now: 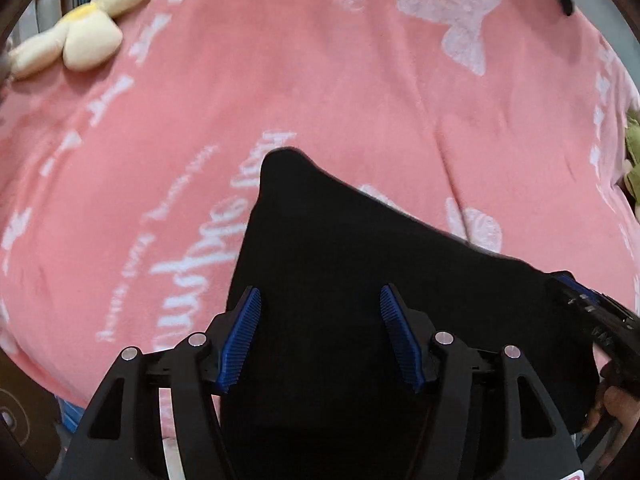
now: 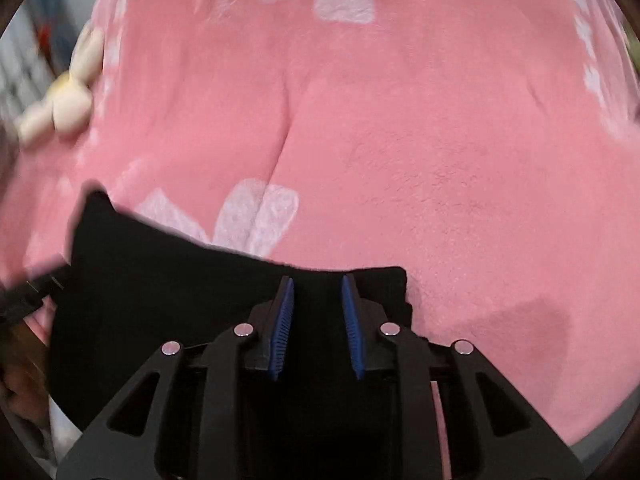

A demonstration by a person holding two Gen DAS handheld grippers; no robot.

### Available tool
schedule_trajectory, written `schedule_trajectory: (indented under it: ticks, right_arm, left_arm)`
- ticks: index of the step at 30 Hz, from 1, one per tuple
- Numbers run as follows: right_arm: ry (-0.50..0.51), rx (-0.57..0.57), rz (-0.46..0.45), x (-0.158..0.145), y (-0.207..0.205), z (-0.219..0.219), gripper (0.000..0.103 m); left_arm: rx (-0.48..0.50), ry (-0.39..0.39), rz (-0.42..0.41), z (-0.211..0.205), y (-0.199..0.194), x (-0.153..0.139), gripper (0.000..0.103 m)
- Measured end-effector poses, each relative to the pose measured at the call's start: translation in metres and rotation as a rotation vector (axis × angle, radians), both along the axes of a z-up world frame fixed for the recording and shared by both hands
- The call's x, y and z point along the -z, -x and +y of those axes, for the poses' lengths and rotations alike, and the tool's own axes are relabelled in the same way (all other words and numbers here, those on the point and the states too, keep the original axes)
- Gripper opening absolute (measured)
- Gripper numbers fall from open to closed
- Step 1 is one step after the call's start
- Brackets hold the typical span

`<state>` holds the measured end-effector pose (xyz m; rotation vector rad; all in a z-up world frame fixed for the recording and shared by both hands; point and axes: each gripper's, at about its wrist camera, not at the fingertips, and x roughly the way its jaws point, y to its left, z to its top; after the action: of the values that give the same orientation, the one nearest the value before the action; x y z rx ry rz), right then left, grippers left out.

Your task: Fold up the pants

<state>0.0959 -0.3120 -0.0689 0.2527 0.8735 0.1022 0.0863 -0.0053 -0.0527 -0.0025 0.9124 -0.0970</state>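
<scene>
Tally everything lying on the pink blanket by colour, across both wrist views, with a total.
Black: 1, the pants
Cream with yellow centre: 1, the plush flower
Green: 1, a soft item at the right edge, too cut off to identify
Total: 3, all on the pink blanket. A pale object at the top right corner is too cropped to count.

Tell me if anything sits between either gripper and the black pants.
Nothing visible does. The left gripper hangs directly over the black pants, jaws apart, and so does the right gripper. The cream plush toy lies far off on the pink blanket.
</scene>
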Motion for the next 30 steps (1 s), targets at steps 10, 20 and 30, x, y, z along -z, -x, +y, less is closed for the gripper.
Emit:
schedule_trajectory:
  ticks: [10,20,30]
  right_arm:
    - [-0.005,0.030,-0.053,-0.021,0.029,0.001,0.025]
    - [0.047,-0.010,-0.038,-0.018,0.099,0.010,0.031]
    - [-0.075,0.041,0.007,-0.007,0.135,-0.026,0.061]
  left_arm:
    - [0.005,-0.077,-0.036,-0.005,0.009,-0.007,0.061]
    - [0.041,-0.057,-0.011,0.000,0.065,-0.013,0.068]
    - [-0.041,0.097,0.092,0.048,0.096,0.010,0.078]
